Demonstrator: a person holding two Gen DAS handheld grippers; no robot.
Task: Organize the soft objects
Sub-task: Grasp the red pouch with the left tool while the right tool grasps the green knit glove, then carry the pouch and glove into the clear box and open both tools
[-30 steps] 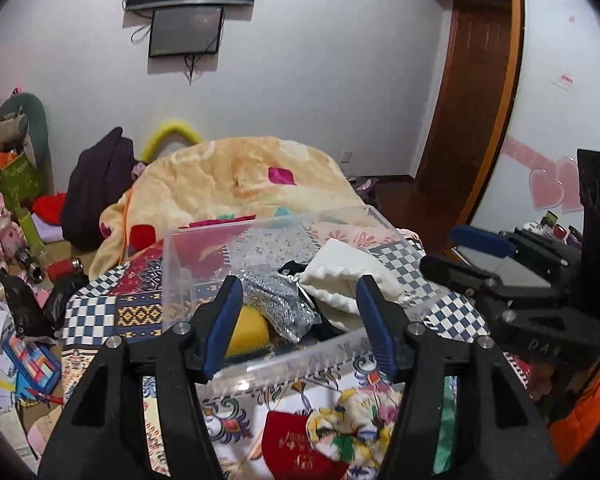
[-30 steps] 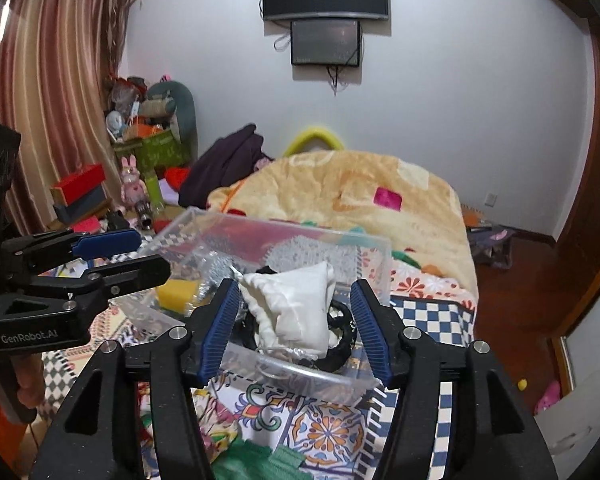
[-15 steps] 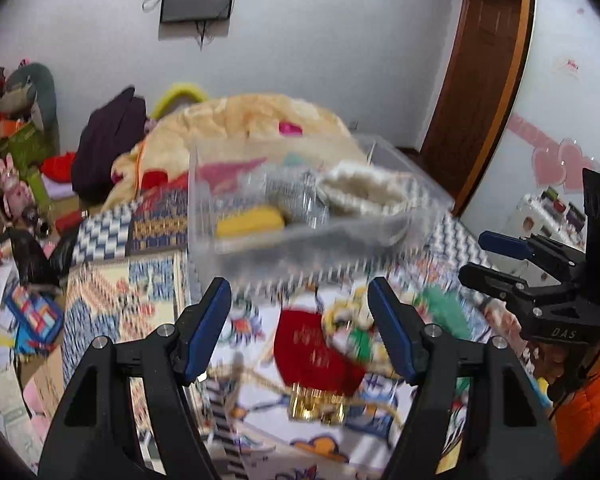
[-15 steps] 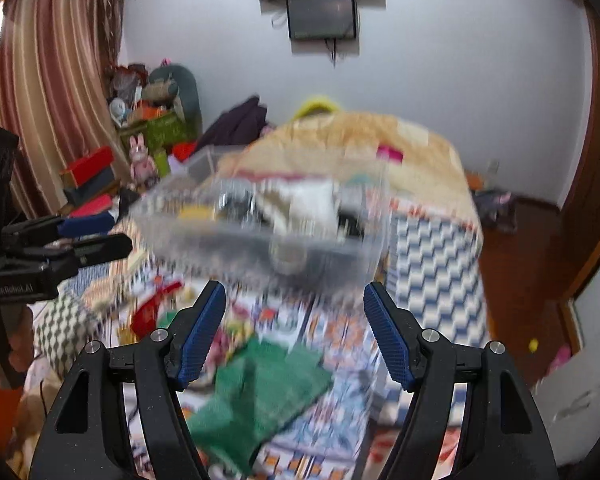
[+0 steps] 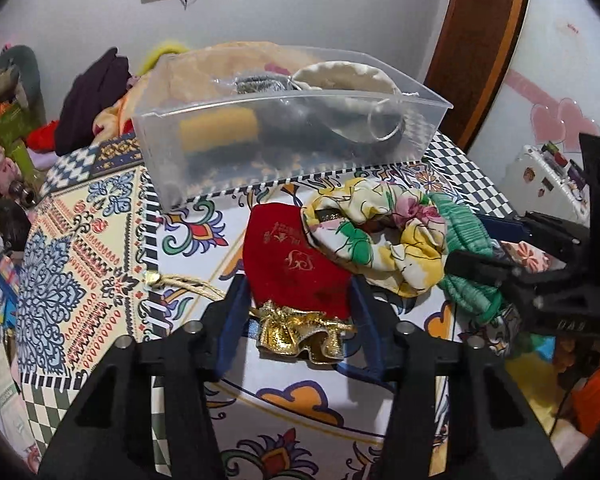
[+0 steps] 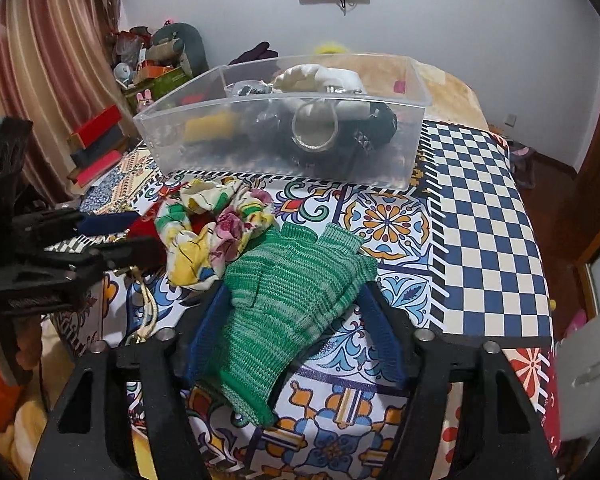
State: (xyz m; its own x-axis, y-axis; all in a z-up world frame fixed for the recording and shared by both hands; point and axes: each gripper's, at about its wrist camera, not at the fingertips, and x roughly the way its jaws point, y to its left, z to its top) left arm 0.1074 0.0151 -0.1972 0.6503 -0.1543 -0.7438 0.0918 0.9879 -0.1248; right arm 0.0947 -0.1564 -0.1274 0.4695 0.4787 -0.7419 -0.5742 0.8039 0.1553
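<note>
Cluttered bedroom walls frame a patterned table (image 5: 100, 240), where the clear bin (image 5: 292, 120) already holds a white cloth, a yellow piece and dark items. Both tongs have dropped from the bin's rim to the loose pile in front of it, so the next pickups look about to begin. Green knit gloves (image 6: 288, 292) lie between the wide right tongs (image 6: 296, 332), and the red pouch (image 5: 296, 264) lies between the wide left tongs (image 5: 298, 312); neither is gripped yet. Touching both lies a floral scrunchie (image 5: 380, 236).
</note>
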